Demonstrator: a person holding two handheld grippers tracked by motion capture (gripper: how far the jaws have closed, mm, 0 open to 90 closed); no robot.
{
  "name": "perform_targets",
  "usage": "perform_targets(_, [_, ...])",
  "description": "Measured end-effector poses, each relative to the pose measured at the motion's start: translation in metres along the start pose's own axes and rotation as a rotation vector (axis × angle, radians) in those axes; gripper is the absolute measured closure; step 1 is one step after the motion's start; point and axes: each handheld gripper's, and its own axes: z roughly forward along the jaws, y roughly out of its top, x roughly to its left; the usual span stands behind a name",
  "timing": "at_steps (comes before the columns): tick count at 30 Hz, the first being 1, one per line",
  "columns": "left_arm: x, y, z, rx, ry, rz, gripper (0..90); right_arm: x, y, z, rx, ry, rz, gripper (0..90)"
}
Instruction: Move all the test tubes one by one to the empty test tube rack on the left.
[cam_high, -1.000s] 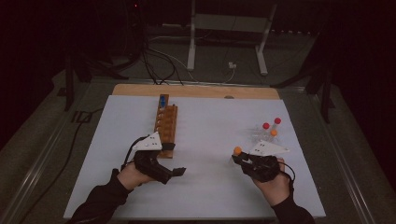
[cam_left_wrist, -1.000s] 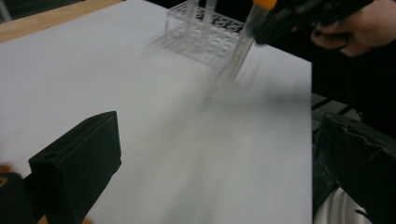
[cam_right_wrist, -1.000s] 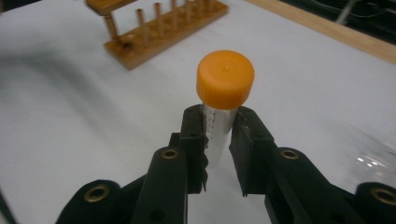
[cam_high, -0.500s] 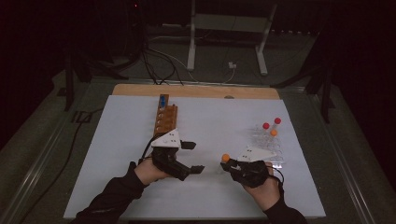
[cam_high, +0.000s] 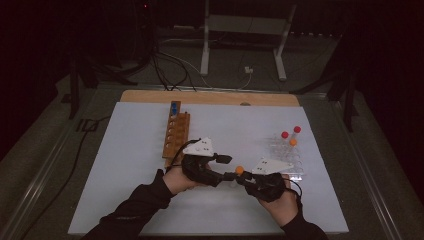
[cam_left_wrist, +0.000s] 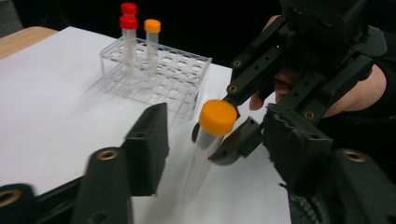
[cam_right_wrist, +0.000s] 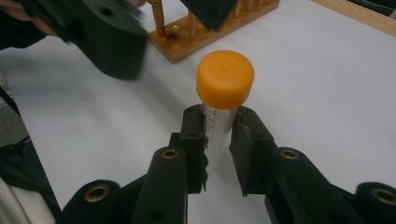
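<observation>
A clear tube with an orange cap (cam_high: 239, 170) (cam_right_wrist: 225, 79) is held near the front middle of the table, my right gripper (cam_high: 243, 178) (cam_right_wrist: 217, 135) shut on its body just below the cap. My left gripper (cam_high: 226, 167) (cam_left_wrist: 217, 135) faces it from the left. Its jaws have just been closing and now straddle the tube (cam_left_wrist: 218, 116), with a gap on each side and no pad pressing on it. The right gripper's fingers (cam_left_wrist: 254, 77) reach in from the upper right of the left gripper view.
A clear plastic rack (cam_high: 285, 152) (cam_left_wrist: 159, 74) at the right holds two red-capped tubes (cam_high: 285, 134) and an orange-capped one (cam_high: 293, 142). A wooden rack (cam_high: 176, 135) (cam_right_wrist: 210, 32) left of centre carries a blue-capped tube (cam_high: 174, 106). A white sheet (cam_high: 125, 165) covers the table.
My left gripper has moved right, away from the wooden rack, to the tube, and its jaws have narrowed around it. The right gripper and its tube have shifted slightly left.
</observation>
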Motion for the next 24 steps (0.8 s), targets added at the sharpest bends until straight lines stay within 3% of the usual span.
perform_targets(14, [0.003,0.003,0.018,0.032,-0.015,0.024,69.3,-0.001,0.000,0.000,0.003,-0.002,0.000,75.3])
perform_targets(24, [0.003,0.006,0.016,0.033,-0.004,0.046,71.2,-0.003,0.000,-0.001,-0.017,0.016,0.020,75.0])
